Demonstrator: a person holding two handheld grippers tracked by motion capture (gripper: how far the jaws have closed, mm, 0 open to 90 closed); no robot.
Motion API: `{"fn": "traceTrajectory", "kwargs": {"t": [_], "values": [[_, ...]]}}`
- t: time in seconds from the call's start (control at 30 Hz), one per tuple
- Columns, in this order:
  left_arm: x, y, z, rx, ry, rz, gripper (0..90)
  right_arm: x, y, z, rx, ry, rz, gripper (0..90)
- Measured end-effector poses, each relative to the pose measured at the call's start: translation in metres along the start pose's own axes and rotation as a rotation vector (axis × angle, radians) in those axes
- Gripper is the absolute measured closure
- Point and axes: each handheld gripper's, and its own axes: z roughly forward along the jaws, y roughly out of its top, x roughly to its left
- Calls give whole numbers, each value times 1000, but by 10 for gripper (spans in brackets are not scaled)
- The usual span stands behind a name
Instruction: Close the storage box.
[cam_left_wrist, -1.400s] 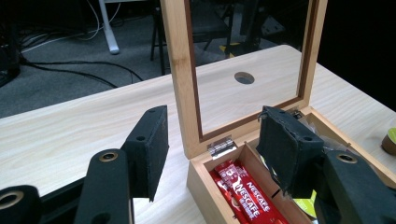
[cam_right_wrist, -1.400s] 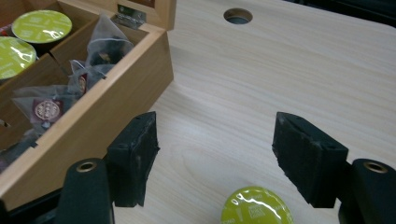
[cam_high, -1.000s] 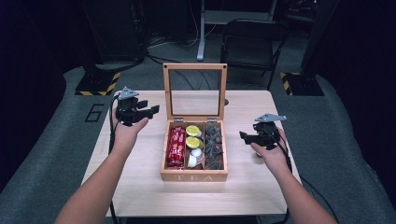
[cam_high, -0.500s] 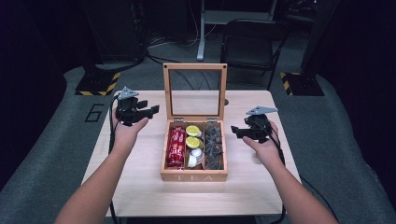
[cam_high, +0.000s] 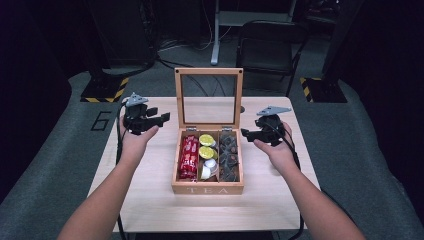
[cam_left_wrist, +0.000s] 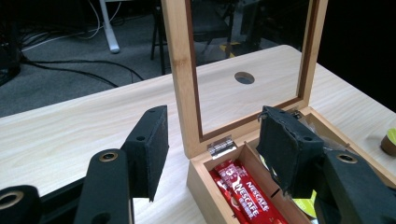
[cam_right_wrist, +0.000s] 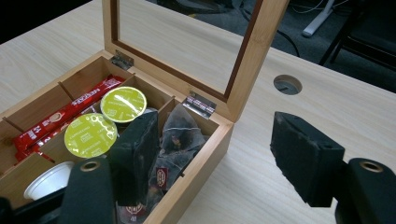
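Observation:
A wooden tea box (cam_high: 207, 187) stands mid-table, its glass-paned lid (cam_high: 208, 72) raised upright. Inside lie red coffee sachets (cam_high: 188, 157), green-lidded capsules (cam_high: 206, 146), white capsules (cam_high: 207, 169) and dark tea bags (cam_high: 229, 155). My left gripper (cam_high: 157, 116) hovers left of the box, open and empty; in its own view the left gripper (cam_left_wrist: 217, 140) faces the lid's hinge corner and the sachets (cam_left_wrist: 243, 191). My right gripper (cam_high: 249, 131) hangs by the box's right wall, open, nothing between its pads. The right gripper (cam_right_wrist: 219, 154) straddles that wall, one pad over the tea bags (cam_right_wrist: 180, 135).
A round cable hole (cam_right_wrist: 287, 84) pierces the table (cam_high: 150, 200) behind the box on the right. A small green-topped round thing (cam_left_wrist: 388, 142) sits on the table beyond the box. A black chair (cam_high: 270, 45) and stands are on the floor behind.
The right hand has carried its gripper up and leftward, closer to the box's right side. The left gripper has kept still. The jaws look unchanged.

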Motion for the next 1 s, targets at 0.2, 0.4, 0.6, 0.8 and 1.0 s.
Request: {"fn": "traceTrajectory", "kwargs": {"t": [0.2,0.4,0.6,0.8,1.0], "values": [[2,0,-1,0,-1,3,426,-3,7,6,4,-5,4,322],[3,0,-3,-6,3,-2,426,-4,17,11,7,-3,16,322],[4,-2,-6,-1,4,-2,426,-5,25,20,16,0,13,322],[2,-4,-8,0,-2,-2,426,-9,32,30,20,-6,13,322],[2,-6,-12,-6,-1,-3,426,-17,32,44,30,-28,30,322]]}}
